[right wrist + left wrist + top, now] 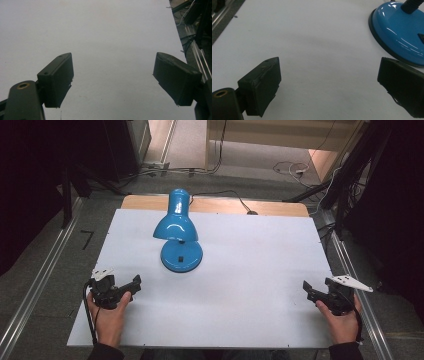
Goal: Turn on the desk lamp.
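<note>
Nothing started yet, as far as I can judge. Blue desk lamp stands untouched on the white table, both grippers parked near the front edge with nothing in them.

Left gripper: low at about 8 o'clock on the table, held in the person's left hand, jaws spread wide and empty in the left gripper view. It points toward 2 o'clock, roughly at the lamp base, which sits near but clearly apart from the jaw tips. Nearest gripper to the lamp, so likely the one to reach first.

Right gripper: at about 4 o'clock, near the right edge, in the right hand. Jaws likewise wide apart, bare table between them. Well apart from the lamp.

Lamp: sits around 11 o'clock from table centre, toward the far-left part. Glossy blue, round flat base with a small dark switch on top, short dark flexible neck, bell-shaped shade tilted down over the base with its opening facing the person's side. Black power cord runs from behind it toward 12 o'clock and off the far edge. Lit or not: cannot tell; no glow visible.

Left to do: everything. Approach, contact and whatever handling of the lamp follows; no grasp, push or switch press has been made.
</note>
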Motion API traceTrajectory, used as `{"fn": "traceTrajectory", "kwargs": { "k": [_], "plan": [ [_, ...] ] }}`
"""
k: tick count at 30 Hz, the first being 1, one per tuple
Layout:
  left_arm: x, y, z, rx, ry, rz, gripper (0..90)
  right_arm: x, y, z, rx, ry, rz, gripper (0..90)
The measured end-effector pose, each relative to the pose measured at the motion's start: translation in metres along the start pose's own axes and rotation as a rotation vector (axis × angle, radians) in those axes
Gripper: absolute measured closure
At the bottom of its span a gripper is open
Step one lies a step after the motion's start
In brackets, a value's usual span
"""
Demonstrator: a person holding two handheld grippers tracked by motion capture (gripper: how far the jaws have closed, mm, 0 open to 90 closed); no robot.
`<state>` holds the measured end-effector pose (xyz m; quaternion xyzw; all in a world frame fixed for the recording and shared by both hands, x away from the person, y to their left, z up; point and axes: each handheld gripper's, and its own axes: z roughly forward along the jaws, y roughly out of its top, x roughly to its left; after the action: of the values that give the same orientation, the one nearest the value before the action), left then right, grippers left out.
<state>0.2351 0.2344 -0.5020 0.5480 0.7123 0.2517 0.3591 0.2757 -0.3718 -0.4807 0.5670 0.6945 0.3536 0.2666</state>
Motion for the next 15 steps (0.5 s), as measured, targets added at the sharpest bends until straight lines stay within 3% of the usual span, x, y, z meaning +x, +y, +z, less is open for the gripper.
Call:
{"fn": "traceTrajectory", "kwargs": {
  "k": [15],
  "plan": [
    [-0.012, 0.004, 0.003, -0.023, -0.022, 0.019, 6.6, -0.007, -0.002, -0.002, 0.008, -0.01, 0.023, 15.3]
  ]
}}
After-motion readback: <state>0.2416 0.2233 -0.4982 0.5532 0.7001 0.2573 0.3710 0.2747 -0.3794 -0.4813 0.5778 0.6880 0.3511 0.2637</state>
